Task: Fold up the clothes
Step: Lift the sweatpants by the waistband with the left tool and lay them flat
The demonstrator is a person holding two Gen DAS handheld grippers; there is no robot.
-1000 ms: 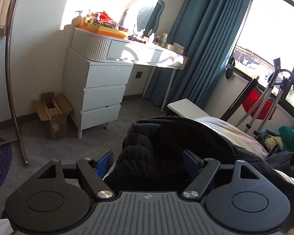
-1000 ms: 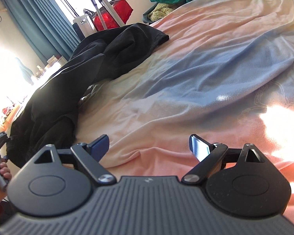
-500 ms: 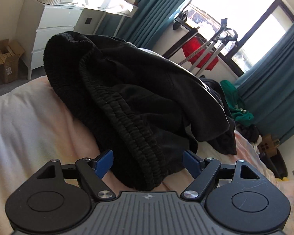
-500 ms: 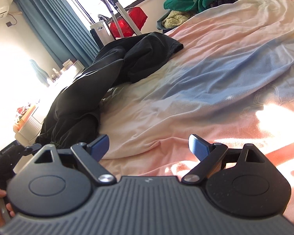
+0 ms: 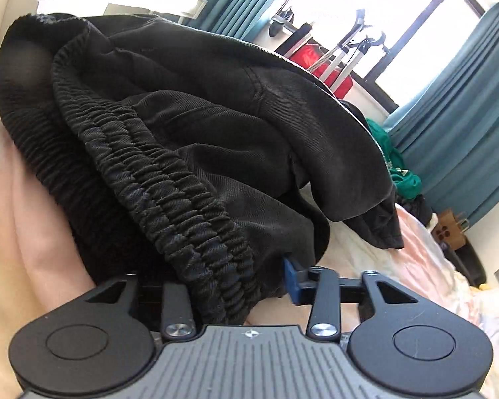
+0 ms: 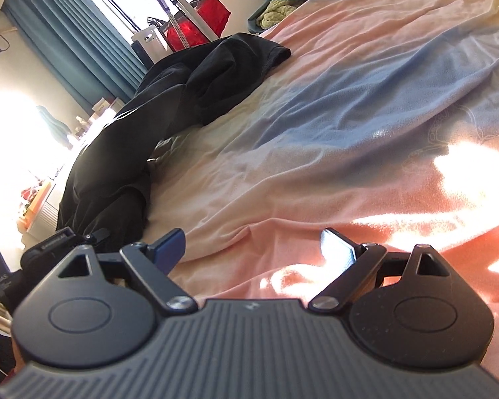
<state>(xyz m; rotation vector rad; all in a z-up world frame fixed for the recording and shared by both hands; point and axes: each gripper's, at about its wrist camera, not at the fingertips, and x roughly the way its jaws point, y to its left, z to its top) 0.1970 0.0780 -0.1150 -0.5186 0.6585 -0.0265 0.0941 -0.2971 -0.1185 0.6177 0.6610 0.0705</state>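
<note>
A pair of black trousers (image 5: 216, 139) with a ribbed elastic waistband (image 5: 169, 196) lies crumpled on the pink and blue bedsheet (image 6: 332, 126). My left gripper (image 5: 229, 282) is closed on the waistband, which fills the gap between its fingers; the left finger is hidden by cloth. In the right wrist view the trousers (image 6: 169, 106) stretch along the bed's left side. My right gripper (image 6: 252, 249) is open and empty, low over the sheet to the right of the trousers, with the left gripper's body (image 6: 60, 242) at its left.
Teal curtains (image 5: 465, 106) and a bright window are behind. A red item with a metal stand (image 6: 196, 26) stands by the bed. Green clothes (image 5: 399, 173) are piled beyond the bed. A white dresser (image 6: 40, 212) stands at the bed's left.
My left gripper moved forward onto the waistband and closed on it. My right gripper dropped slightly closer to the sheet and stayed open.
</note>
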